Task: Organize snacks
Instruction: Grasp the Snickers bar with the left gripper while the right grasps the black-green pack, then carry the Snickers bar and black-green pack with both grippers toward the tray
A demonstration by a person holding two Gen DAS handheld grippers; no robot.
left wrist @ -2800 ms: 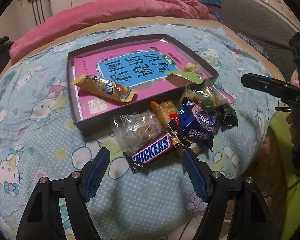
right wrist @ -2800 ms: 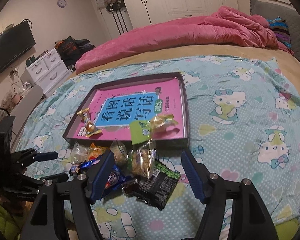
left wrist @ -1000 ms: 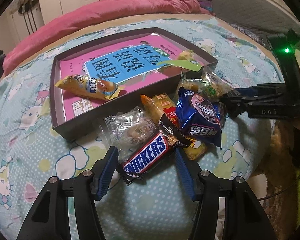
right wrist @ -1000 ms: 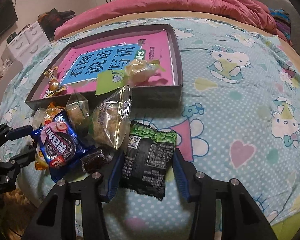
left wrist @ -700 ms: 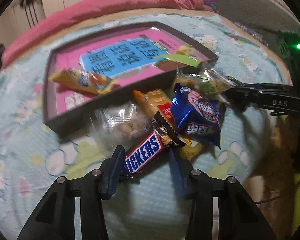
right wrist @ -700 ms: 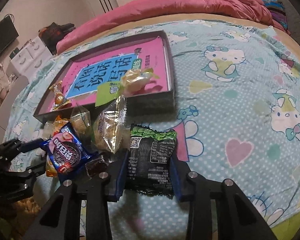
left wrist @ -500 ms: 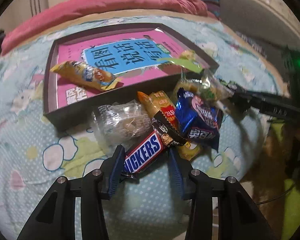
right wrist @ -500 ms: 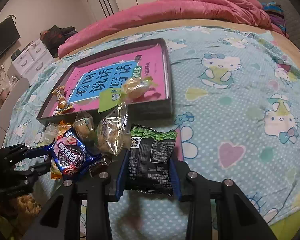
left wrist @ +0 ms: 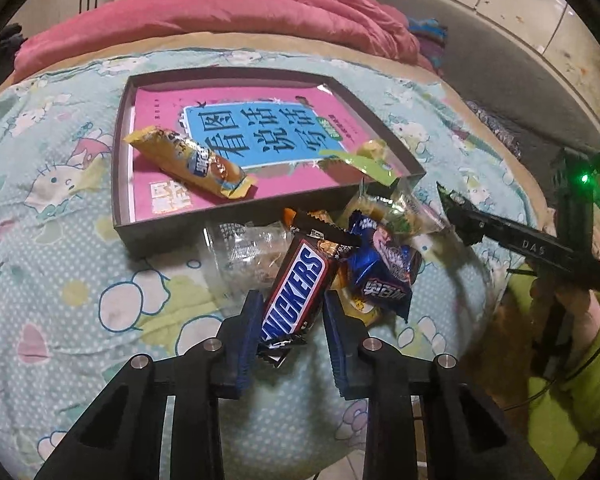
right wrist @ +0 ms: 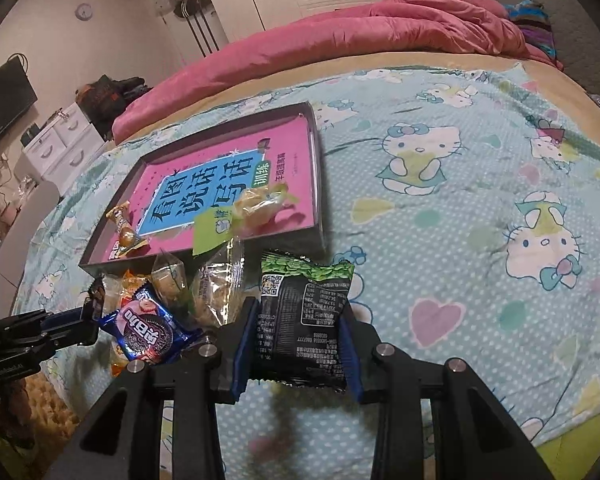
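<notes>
A Snickers bar [left wrist: 300, 280] stands tilted between the blue pads of my left gripper [left wrist: 292, 304]. Its jaws are closing and press the bar's sides. My right gripper [right wrist: 298, 316] is shut on a black and green snack packet [right wrist: 304, 304], held just off the bedspread. Between the two lies a heap of snacks: a blue cookie packet [left wrist: 380, 268], a clear wrapper [left wrist: 240, 256] and clear bags of biscuits [right wrist: 216, 280]. Behind the heap is a dark tray [left wrist: 236, 216] lined with a pink book, holding a yellow bar [left wrist: 188, 160] and a green-labelled sweet [right wrist: 260, 204].
The bed has a Hello Kitty spread [right wrist: 460, 200] and a pink quilt [left wrist: 220, 12] at the back. The bed's edge runs close under both grippers. A hand in a green sleeve [left wrist: 580, 312] holds the right gripper. White drawers [right wrist: 60, 144] and a TV [right wrist: 4, 104] stand at left.
The left jaws narrowed onto the Snickers bar, which swung round to stand along the fingers. The right jaws narrowed onto the black packet and raised it a little.
</notes>
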